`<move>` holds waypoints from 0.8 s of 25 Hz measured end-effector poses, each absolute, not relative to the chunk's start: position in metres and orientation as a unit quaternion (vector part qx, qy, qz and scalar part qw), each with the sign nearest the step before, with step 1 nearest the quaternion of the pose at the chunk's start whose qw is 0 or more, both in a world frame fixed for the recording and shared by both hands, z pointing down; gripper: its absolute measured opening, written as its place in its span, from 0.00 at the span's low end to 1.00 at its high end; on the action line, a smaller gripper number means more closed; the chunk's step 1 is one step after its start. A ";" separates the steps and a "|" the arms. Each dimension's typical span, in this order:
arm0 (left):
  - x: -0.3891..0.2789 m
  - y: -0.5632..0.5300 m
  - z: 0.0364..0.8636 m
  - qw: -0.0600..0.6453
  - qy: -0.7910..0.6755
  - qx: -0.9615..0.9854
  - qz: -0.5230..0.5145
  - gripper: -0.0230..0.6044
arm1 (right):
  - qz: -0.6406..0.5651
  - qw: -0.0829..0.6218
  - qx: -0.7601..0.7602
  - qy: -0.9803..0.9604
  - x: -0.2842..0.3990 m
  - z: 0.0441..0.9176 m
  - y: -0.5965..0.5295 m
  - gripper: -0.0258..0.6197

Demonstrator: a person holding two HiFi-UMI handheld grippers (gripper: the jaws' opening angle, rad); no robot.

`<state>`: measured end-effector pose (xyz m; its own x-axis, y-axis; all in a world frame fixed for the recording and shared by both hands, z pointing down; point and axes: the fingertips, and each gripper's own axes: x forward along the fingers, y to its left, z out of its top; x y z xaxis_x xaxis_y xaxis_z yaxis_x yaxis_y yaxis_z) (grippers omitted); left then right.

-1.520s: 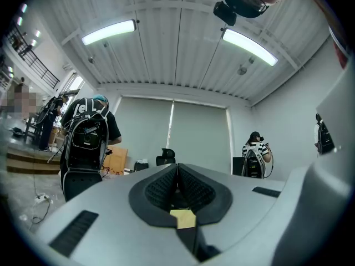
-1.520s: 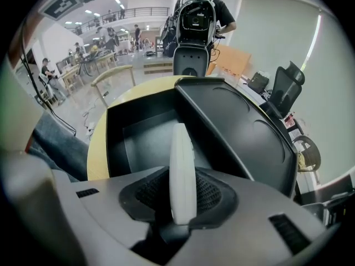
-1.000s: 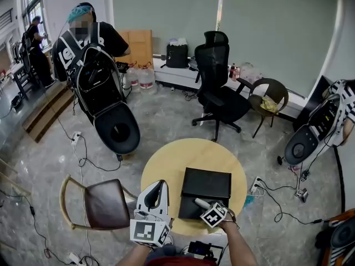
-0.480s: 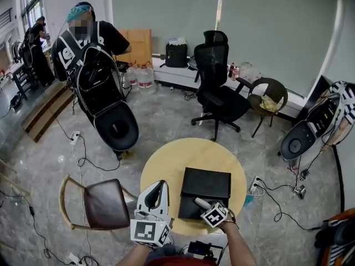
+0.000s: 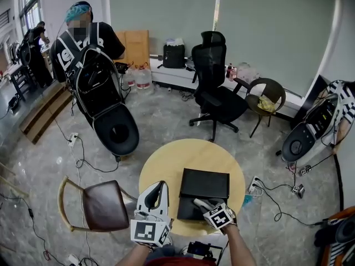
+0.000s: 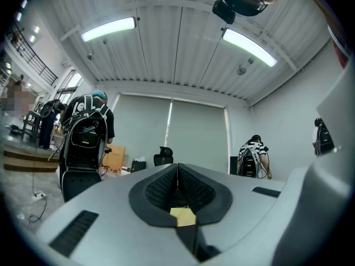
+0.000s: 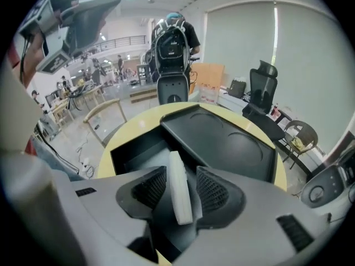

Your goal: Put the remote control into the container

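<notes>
Remote (image 7: 178,190): white, slim, standing on edge between the jaws of the right gripper (image 7: 180,173), its far end over the open lower half of the container (image 7: 133,154). Whether it touches the container's floor cannot be told. The right gripper's jaws are opening; the remote is between them, a clear gap shows on its right side, and the pads are not pressing on it. Container: black and rectangular, with its lid (image 7: 222,143) laid back flat beyond the lower half, two round recesses showing in the lid's inner face. It sits on a round yellow table (image 5: 166,159), towards the person's side. Left gripper (image 5: 160,186): held beside the table's near-left edge, apart from the container and pointing upward; its own view shows the jaws closed together with nothing between the pads. Around the table: a brown chair (image 5: 102,204) just to the left, a black office chair (image 5: 213,93) beyond, a wicker chair (image 5: 266,96) farther right. A person (image 5: 83,37) carrying a black backpack rig stands at the back left; a second person (image 5: 345,96) in a striped top stands at the far right edge. Cables (image 5: 83,159) trail over the floor.
</notes>
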<state>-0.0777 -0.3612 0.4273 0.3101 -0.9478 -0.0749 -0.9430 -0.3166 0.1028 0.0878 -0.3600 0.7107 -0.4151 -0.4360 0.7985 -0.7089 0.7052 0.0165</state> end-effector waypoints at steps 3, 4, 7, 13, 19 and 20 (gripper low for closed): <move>-0.081 -0.362 0.425 0.019 -0.583 0.810 -0.062 0.06 | 0.156 0.366 0.375 -0.837 0.084 0.672 -0.367 0.29; -0.082 -0.364 0.425 0.019 -0.583 0.810 -0.061 0.06 | 0.150 0.349 0.385 -0.841 0.083 0.659 -0.370 0.29; -0.081 -0.373 0.425 0.021 -0.581 0.811 -0.061 0.06 | 0.123 0.291 0.423 -0.850 0.085 0.613 -0.386 0.29; -0.071 -0.381 0.420 0.019 -0.573 0.817 -0.065 0.06 | 0.073 0.157 0.471 -0.865 0.088 0.519 -0.394 0.29; -0.072 -0.383 0.416 0.018 -0.563 0.823 -0.073 0.06 | 0.050 0.033 0.497 -0.866 0.084 0.447 -0.382 0.29; -0.072 -0.382 0.417 0.018 -0.561 0.824 -0.074 0.06 | 0.043 0.023 0.501 -0.864 0.084 0.440 -0.378 0.29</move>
<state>-0.0719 -0.3824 0.4171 0.3602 -0.9272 -0.1023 -0.9219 -0.3706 0.1127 0.0843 -0.3784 0.4402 -0.4971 -0.8638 0.0817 -0.8677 0.4945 -0.0508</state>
